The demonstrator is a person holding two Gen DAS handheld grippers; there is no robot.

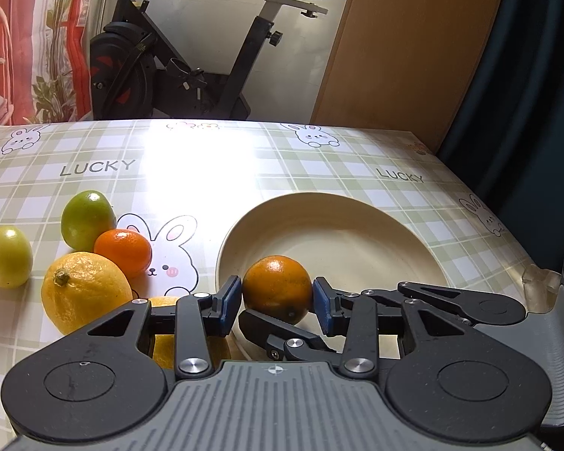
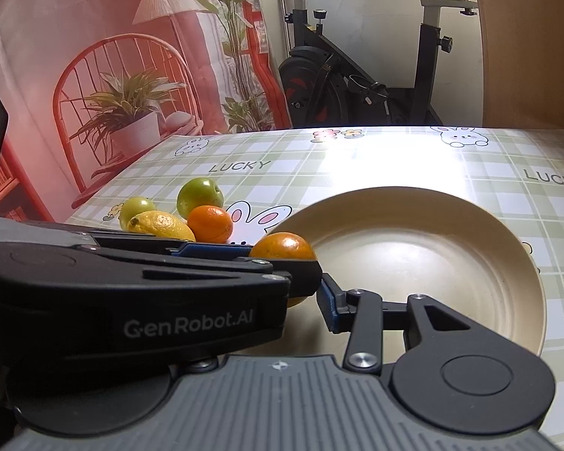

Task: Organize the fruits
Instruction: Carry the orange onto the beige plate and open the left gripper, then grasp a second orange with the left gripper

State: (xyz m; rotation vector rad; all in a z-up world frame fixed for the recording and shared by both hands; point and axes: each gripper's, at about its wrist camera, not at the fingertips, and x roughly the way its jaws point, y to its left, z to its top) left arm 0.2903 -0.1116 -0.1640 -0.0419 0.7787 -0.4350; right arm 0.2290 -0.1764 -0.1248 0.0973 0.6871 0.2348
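Observation:
My left gripper (image 1: 276,306) is shut on an orange (image 1: 278,287), blue pads pressed to both its sides, just over the near left rim of a cream plate (image 1: 334,199). In the right wrist view the left gripper (image 2: 259,261) reaches in from the left with the orange (image 2: 282,248) at its tip. My right gripper (image 2: 285,300) sits low beside the plate (image 2: 432,233). Its right pad (image 2: 327,306) stands wide of centre, and the left gripper's body hides its left finger. Nothing shows between its fingers.
Left of the plate lie a lemon (image 1: 86,293), a small mandarin (image 1: 123,250), a green fruit (image 1: 88,218) and a yellow-green fruit (image 1: 7,255); another yellow fruit (image 1: 165,342) peeks under my left gripper. The checked tablecloth (image 1: 191,173) stretches behind. An exercise bike (image 1: 191,56) stands past the far edge.

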